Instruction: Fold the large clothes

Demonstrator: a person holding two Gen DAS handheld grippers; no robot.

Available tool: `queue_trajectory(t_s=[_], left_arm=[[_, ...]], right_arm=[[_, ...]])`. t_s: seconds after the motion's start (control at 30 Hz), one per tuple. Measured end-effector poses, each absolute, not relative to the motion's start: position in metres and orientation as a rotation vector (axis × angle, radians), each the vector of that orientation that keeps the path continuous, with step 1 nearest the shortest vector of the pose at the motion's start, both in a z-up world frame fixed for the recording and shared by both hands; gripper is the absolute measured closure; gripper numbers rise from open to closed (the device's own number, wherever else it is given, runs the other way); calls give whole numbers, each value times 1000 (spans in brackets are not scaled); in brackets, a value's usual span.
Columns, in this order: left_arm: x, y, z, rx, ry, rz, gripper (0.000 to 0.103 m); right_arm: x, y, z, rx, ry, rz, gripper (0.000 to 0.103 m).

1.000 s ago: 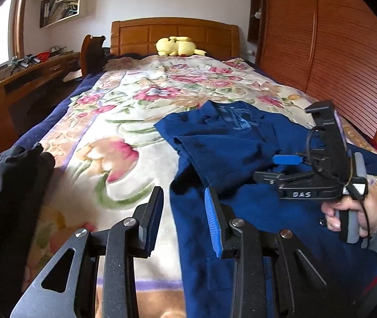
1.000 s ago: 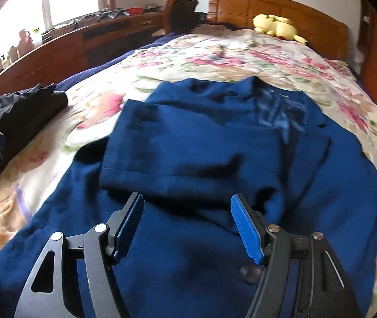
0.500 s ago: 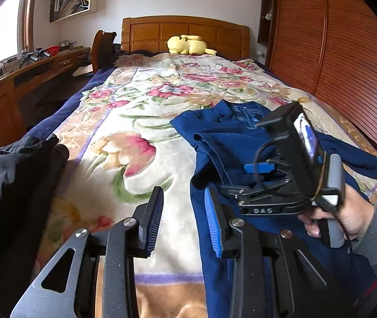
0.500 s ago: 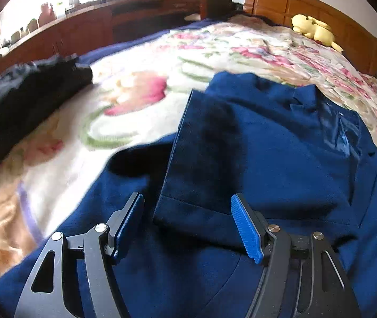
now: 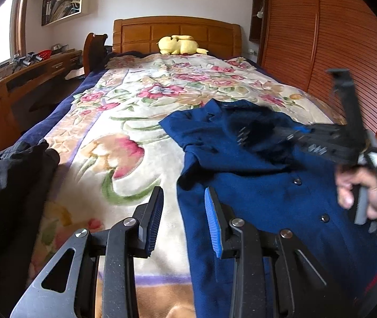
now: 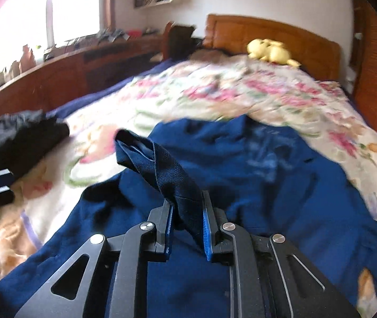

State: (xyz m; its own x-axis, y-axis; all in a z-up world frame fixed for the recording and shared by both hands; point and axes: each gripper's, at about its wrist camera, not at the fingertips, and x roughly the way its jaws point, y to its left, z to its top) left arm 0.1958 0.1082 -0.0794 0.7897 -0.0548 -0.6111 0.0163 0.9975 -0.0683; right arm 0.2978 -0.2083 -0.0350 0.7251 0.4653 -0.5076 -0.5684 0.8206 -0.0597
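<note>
On the bed's floral blanket point(image 5: 124, 159), the navy jacket point(image 5: 262, 193) lies spread, collar toward the headboard point(image 5: 176, 34), two dark buttons showing on its front. One sleeve point(image 6: 161, 167) is lifted off the jacket body, bunched cloth running between the right gripper point(image 6: 187, 228) fingers, which are closing; blue pads sit against the fabric on both sides. Right gripper is angled down over the jacket's middle. From the left wrist view it's a motion-blurred black shape, held by the person's right hand point(image 5: 360, 193), grey sleeve cut off at frame edge.

Left gripper point(image 5: 183, 220) sits low at the jacket's left hem edge, tilted down, fingers part-way apart, nothing between them; the right pad overlaps the navy cloth edge in view, the left one is over blanket. Contact with the cloth: can't tell.

Left of the jacket, well apart, a black garment point(image 5: 10, 182) is heaped at the bed's edge, partly cut off by the frame. Yellow plush toy point(image 5: 179, 45) sits against the headboard. Wooden worktop point(image 5: 24, 76) with small clutter runs along the window side, items too small to identify. Slatted wardrobe point(image 5: 321, 42) stands on the far side of the jacket. Right wrist view is blurred throughout.
</note>
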Motion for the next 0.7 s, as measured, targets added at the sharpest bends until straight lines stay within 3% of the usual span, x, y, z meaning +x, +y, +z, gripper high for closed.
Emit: queue_trajectory(t_s=[0.27,0.7], left_arm=[[199,89,-78,-35,653,-79,70],[199,85,-78,-33,654,-103,70]], right_arm=[[258,-292,-18,-122,465,446,85],[202,-352,-36,48,598,416,85]])
